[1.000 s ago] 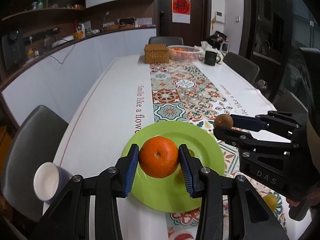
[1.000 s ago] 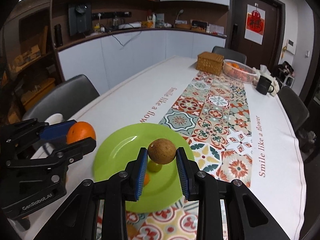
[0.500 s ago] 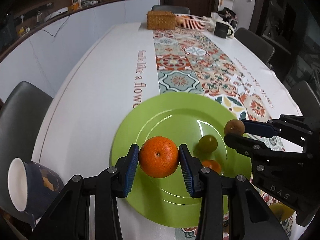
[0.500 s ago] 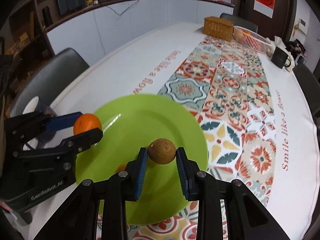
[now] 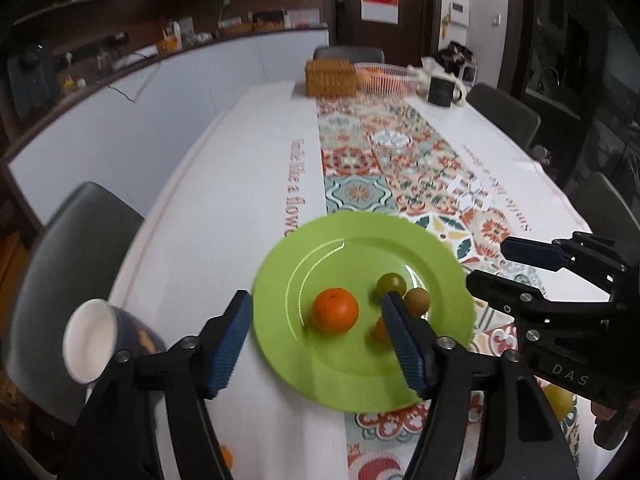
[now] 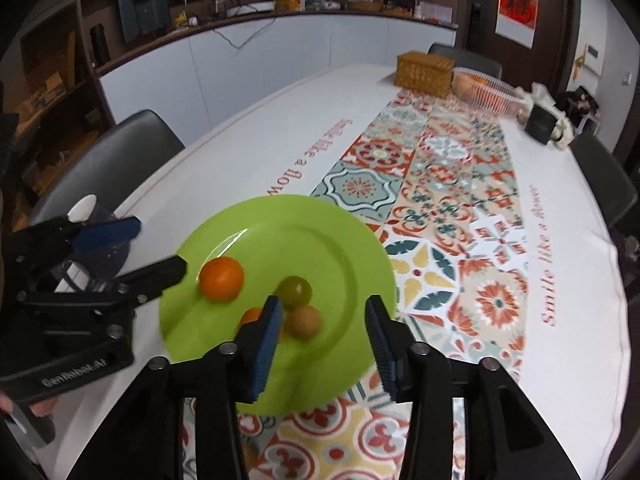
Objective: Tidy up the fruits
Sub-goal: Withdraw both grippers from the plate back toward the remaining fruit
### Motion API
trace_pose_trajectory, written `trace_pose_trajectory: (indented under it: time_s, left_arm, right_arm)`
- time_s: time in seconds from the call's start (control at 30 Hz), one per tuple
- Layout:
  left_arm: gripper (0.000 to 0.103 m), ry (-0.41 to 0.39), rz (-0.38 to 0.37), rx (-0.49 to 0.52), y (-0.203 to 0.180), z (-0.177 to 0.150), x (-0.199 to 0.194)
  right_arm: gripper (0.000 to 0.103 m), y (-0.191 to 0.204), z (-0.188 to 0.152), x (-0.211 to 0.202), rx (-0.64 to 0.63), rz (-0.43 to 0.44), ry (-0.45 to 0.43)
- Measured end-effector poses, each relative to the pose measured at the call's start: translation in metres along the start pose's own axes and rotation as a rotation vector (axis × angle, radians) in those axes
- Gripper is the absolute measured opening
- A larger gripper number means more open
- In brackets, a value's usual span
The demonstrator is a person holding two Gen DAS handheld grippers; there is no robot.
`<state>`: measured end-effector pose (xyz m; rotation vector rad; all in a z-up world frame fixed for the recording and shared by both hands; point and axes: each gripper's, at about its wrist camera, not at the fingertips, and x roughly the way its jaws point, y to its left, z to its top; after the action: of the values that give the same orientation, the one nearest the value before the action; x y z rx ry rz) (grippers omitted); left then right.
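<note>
Left wrist view shows both the left hand-held gripper (image 5: pixel 316 340) and right hand-held gripper (image 6: pixel 322 344) wide open and empty (fruit released), so lift clear of the round lime-green plastic plate (image 5: pixel 352 384) without nudging the round orange mandarin (image 5: pixel 335 310).

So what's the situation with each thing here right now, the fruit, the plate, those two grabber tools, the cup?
Left gripper: jaws open, empty.
Right gripper: jaws open, empty.
Orange: resting on the plate, free of the jaws.
Brown fruit: on the plate, beside the green fruit.
Green fruit: on the plate.
Small orange fruit: on the plate, partly hidden.
Green plate: flat on the table, holding four fruits.
Cup: tilted, opening facing the camera.
</note>
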<state>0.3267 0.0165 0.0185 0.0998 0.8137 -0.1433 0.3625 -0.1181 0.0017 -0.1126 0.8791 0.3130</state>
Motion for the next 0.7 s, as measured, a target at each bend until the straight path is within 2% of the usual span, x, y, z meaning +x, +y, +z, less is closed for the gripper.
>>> trace_pose_trajectory:
  time_s: [0.13, 0.23, 0.37, 0.47, 0.7]
  left_arm:
    - [0.073, -0.045, 0.0, 0.008, -0.004, -0.007, -0.031]
    - [0.075, -0.087, 0.003, 0.018, -0.008, -0.014, -0.057]
    - [0.08, -0.131, -0.003, 0.014, -0.01, -0.022, -0.085]
    - [0.083, -0.157, -0.001, 0.018, -0.014, -0.031, -0.105]
    - [0.086, -0.19, -0.006, 0.043, -0.025, -0.057, -0.137]
  right_arm:
    - [0.048, 0.005, -0.009, -0.034, -0.011, -0.007, -0.062]
    - [0.054, 0.009, -0.016, -0.058, -0.014, -0.013, -0.11]
    - [0.055, 0.017, -0.027, -0.089, -0.02, -0.014, -0.163]
    - [0.062, 0.023, -0.038, -0.109, -0.012, -0.018, -0.199]
    - [0.062, 0.035, -0.068, -0.142, -0.025, -0.025, -0.246]
